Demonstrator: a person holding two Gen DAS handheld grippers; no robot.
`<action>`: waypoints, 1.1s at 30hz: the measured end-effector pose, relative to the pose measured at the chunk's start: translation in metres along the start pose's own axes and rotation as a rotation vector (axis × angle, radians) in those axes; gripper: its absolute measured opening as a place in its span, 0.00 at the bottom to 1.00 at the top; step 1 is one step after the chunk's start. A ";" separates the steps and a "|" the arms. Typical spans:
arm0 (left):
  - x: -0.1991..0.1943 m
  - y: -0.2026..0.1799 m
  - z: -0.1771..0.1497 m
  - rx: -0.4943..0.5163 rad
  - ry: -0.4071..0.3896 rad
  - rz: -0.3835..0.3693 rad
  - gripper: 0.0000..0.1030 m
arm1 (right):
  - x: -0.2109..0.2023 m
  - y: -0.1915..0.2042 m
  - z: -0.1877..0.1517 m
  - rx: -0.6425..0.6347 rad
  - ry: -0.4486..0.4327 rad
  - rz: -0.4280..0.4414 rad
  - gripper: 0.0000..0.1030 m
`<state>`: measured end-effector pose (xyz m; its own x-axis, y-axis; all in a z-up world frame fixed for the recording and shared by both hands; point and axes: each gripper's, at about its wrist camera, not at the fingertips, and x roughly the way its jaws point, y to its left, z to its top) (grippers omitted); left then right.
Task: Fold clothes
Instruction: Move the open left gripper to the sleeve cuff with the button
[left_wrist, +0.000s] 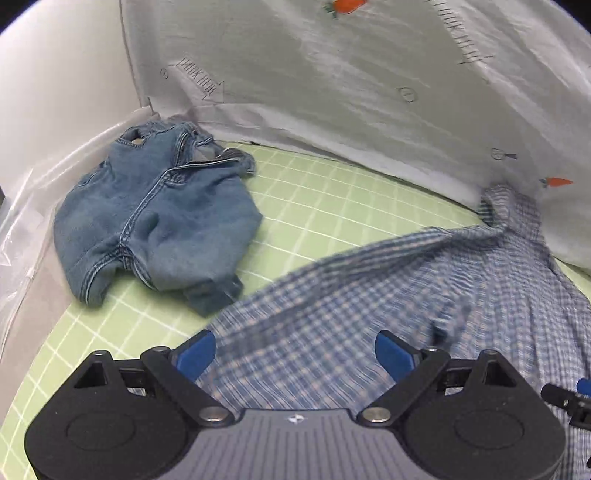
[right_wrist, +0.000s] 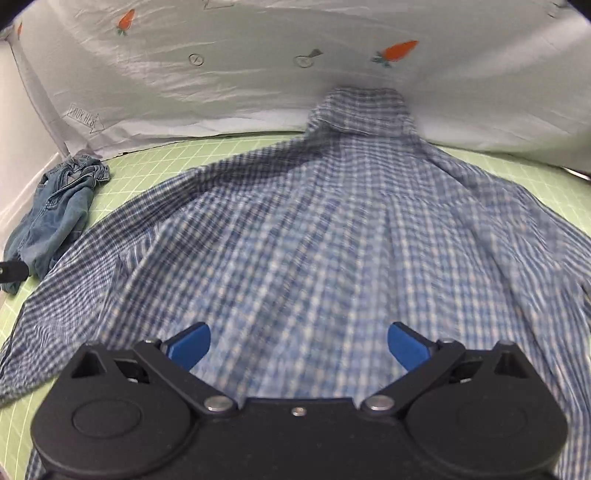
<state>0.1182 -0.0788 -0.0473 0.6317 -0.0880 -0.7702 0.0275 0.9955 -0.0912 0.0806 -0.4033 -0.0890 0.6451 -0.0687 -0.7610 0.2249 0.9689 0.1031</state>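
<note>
Tools first: the left tool (left_wrist: 294, 356) has its blue pads (left_wrist: 195, 352) spread wide with nothing between them, poised over the near edge of the shirt (left_wrist: 369, 317). The right tool (right_wrist: 299, 345) is equally wide, its pads (right_wrist: 406, 349) apart and empty above the shirt's (right_wrist: 332, 240) lower back panel.

Ahead of the right tool, the blue checked shirt lies spread over the green gridded mat (right_wrist: 155, 173) on the counter, its collar (right_wrist: 362, 109) at the far end, pushed up against the backdrop (right_wrist: 221, 85). A sleeve runs out to the left of the right tool, toward the left tool's black edge (right_wrist: 13, 273) showing at the frame's side. The cloth looks motion-blurred in both views.

Ahead and to the left of the left tool sits a crumpled pair of denim shorts (left_wrist: 155, 218) on the mat (left_wrist: 325, 206), just beside the shirt's edge; whether they touch is unclear. Beyond both garments hangs the wrinkled white backdrop (left_wrist: 332, 92), printed with carrots (left_wrist: 345, 5) and arrows. Clear plastic (left_wrist: 29, 206) lines the far left side beside the shorts.
</note>
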 end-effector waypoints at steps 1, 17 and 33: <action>0.010 0.006 0.005 -0.009 0.006 -0.004 0.91 | 0.009 0.006 0.008 -0.006 0.001 -0.002 1.00; 0.084 0.041 0.029 -0.125 0.013 0.094 0.91 | 0.188 0.065 0.140 -0.279 -0.035 0.059 1.00; 0.082 0.059 0.023 -0.199 0.042 0.157 0.91 | 0.174 0.051 0.149 -0.212 -0.041 0.031 1.00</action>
<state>0.1895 -0.0266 -0.1008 0.5830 0.0615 -0.8101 -0.2243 0.9705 -0.0878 0.3133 -0.4012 -0.1210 0.6793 -0.0440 -0.7325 0.0489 0.9987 -0.0146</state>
